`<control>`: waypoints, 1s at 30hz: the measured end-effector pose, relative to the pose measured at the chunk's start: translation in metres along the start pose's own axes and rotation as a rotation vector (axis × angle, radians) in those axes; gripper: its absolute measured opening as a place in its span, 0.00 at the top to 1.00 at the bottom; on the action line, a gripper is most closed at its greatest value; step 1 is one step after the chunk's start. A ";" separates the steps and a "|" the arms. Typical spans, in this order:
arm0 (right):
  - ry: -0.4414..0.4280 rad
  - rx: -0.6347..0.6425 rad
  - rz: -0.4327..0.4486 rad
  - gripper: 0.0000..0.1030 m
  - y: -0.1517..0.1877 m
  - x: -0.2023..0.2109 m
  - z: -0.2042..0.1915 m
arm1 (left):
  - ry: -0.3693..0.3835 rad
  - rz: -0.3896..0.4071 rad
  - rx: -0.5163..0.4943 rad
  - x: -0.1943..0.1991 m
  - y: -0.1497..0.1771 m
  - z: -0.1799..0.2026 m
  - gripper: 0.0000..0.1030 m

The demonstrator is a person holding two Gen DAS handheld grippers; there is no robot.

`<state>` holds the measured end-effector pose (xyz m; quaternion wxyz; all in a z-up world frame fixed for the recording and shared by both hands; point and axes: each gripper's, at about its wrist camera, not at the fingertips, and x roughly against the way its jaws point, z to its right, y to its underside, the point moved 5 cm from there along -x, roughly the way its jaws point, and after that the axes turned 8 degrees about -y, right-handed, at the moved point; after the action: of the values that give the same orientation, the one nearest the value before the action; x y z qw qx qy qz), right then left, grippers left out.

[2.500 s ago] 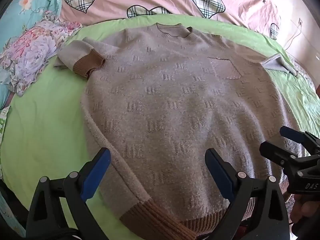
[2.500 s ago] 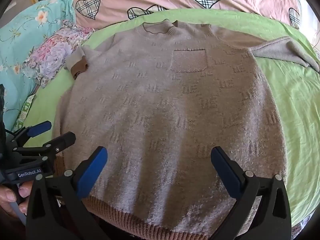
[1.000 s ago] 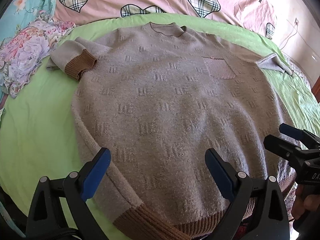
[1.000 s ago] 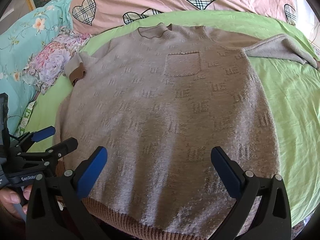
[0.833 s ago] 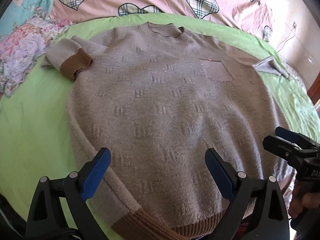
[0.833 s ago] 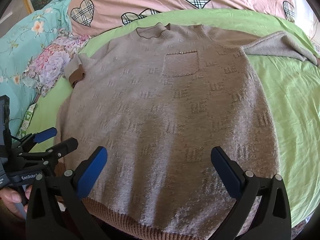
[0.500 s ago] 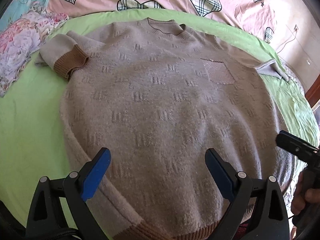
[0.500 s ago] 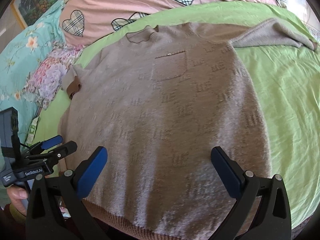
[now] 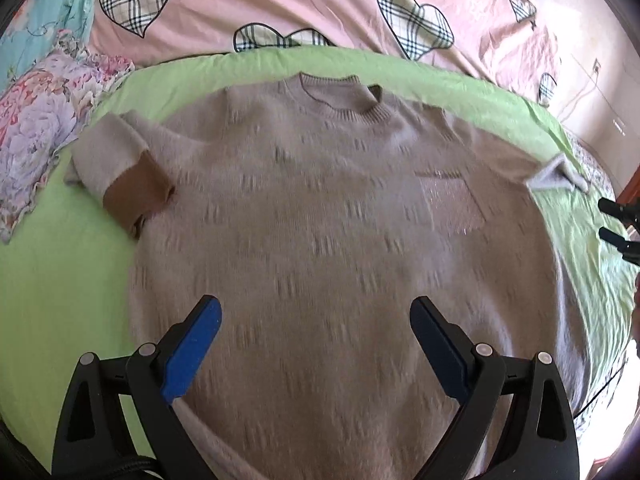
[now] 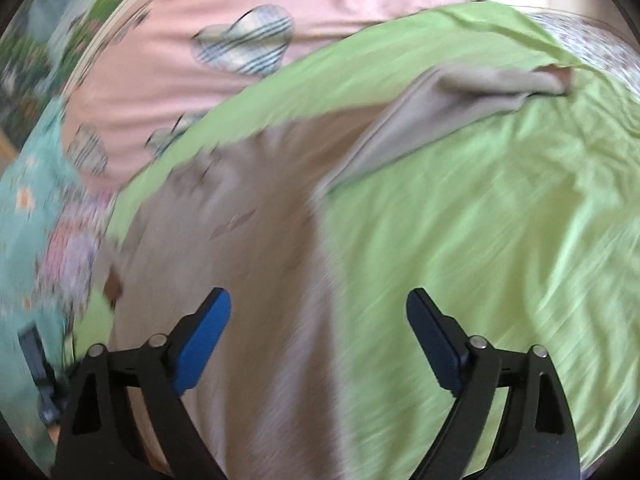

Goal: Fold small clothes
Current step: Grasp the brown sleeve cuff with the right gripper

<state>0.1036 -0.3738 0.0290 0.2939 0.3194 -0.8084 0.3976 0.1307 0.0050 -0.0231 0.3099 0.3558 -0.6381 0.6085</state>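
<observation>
- Sweater [image 9: 340, 240]: beige knit w/ crew neck, spread flat & front-up on green sheet [image 9: 48, 280]; neck points toward pink heart-print bedding [image 9: 280, 4] at far side.
- Chest pocket [image 9: 452, 204] sits on the sweater's front, toward the right of the left wrist view.
- Sleeve w/ brown cuff [image 9: 136, 196] is folded in, cuff lying at the body's edge, left side of the left view.
- Other sleeve [image 10: 460, 100] stretches out over the sheet away from the body; brown cuff tip just visible at its far end in the right view.
- Floral pillow [image 9: 36, 140] lies off the sheet's far-left edge, apart from the sweater; teal floral fabric beside it.
- Left gripper [image 9: 316, 332]: blue-padded fingers spread wide, nothing between them, over the sweater's lower body; contact w/ the knit can't be judged.
- Right gripper [image 10: 320, 316]: fingers also spread wide, holding nothing; straddles the sweater's side edge, one finger over knit, other over bare sheet. Right view heavily motion-blurred, so fine detail unreadable.
- In the left view, right gripper's black finger tips show at far right edge, near the outstretched sleeve's end, apart from each other.
</observation>
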 end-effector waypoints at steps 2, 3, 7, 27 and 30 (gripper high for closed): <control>0.055 -0.017 0.027 0.17 -0.030 0.004 0.023 | 0.002 -0.002 0.008 -0.004 -0.008 -0.001 0.07; 0.088 -0.021 0.039 0.17 -0.045 0.003 0.034 | 0.000 -0.008 0.010 -0.007 -0.011 -0.001 0.07; 0.172 -0.131 0.096 0.23 -0.117 0.002 0.095 | 0.010 -0.035 0.021 -0.016 -0.019 0.001 0.07; 0.429 -0.180 0.015 0.93 -0.198 -0.053 0.202 | 0.054 -0.099 0.061 -0.053 -0.030 0.008 0.07; 0.256 -0.134 0.065 0.94 -0.188 -0.052 0.162 | 0.067 -0.088 0.060 -0.046 -0.026 0.010 0.07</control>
<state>0.2414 -0.5835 -0.0059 0.4022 0.2196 -0.7989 0.3895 0.1784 -0.0018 -0.0472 0.3469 0.3722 -0.5926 0.6245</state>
